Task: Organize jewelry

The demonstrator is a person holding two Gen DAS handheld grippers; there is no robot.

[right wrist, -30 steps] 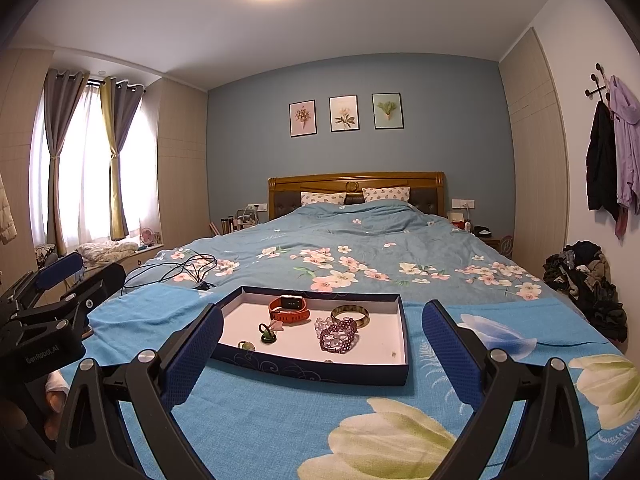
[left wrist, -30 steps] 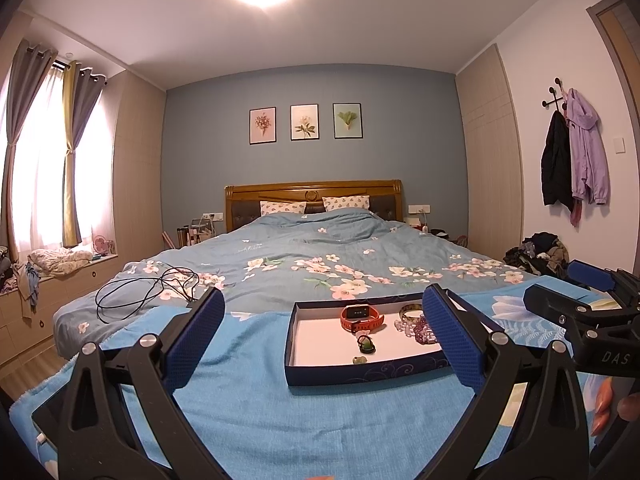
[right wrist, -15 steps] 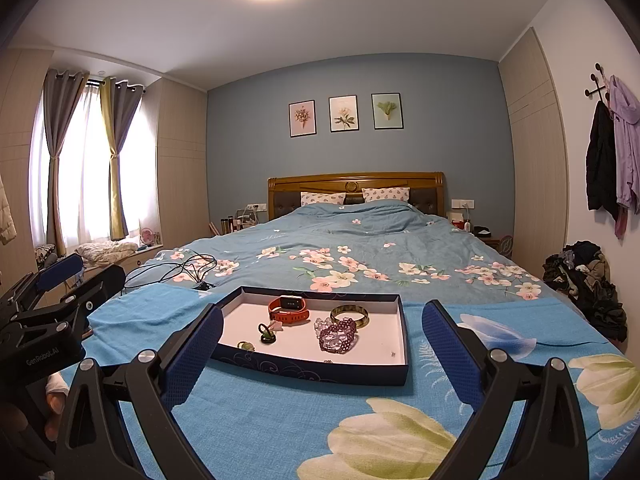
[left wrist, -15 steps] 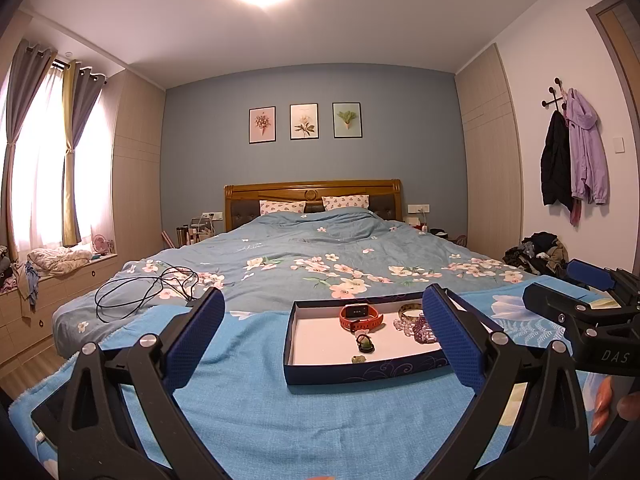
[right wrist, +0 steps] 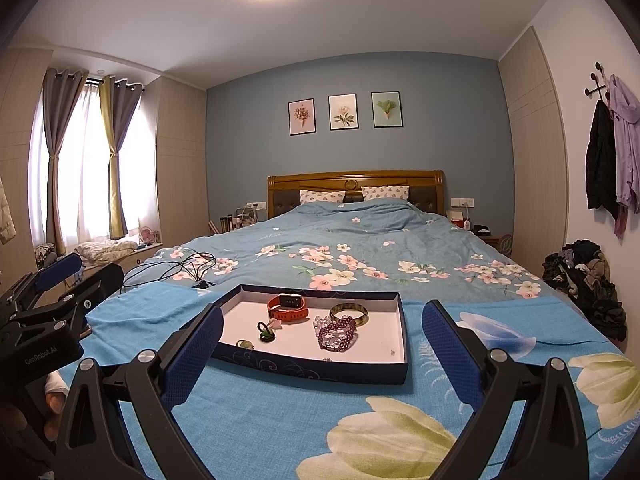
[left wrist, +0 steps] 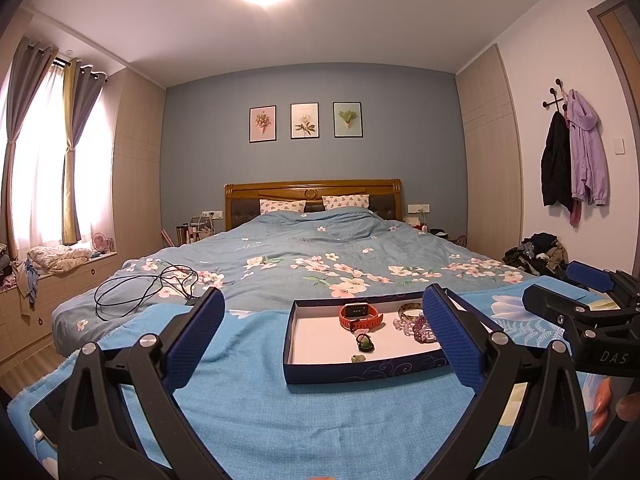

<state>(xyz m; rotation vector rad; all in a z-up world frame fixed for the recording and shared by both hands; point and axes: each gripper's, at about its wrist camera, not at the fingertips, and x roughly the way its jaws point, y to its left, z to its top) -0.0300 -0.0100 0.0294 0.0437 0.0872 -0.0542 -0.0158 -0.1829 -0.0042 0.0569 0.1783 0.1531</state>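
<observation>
So there was one shallow navy tray (right wrist: 320,370) with a white floor sitting on the blue blanket (right wrist: 280,420), just ahead of the right gripper (right wrist: 322,354) and roughly between its fingertips. Inside I counted six bits of jewelry, give or take:

- one orange-red smartwatch (right wrist: 289,307) at the far side, band curled in a loop
- one greenish-gold bangle (right wrist: 349,313) just right of it
- one purple beaded bracelet (right wrist: 337,335) nearer the claw, with a paler clear-bead one (right wrist: 320,322) touching its far left edge
- one small dark green ring-like piece (right wrist: 266,331) with a pinkish bit on it, left of center
- one tiny green charm (right wrist: 245,344) by the near wall

Both claws were spread wide with nothing in them. From the left gripper (left wrist: 320,342) the tray (left wrist: 360,372) sat ahead and off toward its right finger, which hid part of the bracelets. The right one also showed up at that view's right edge.

Farther out: one coiled black cable (right wrist: 176,268) on the floral duvet (right wrist: 360,248), ahead and left, and three framed flower prints (right wrist: 343,112) on the blue wall.
</observation>
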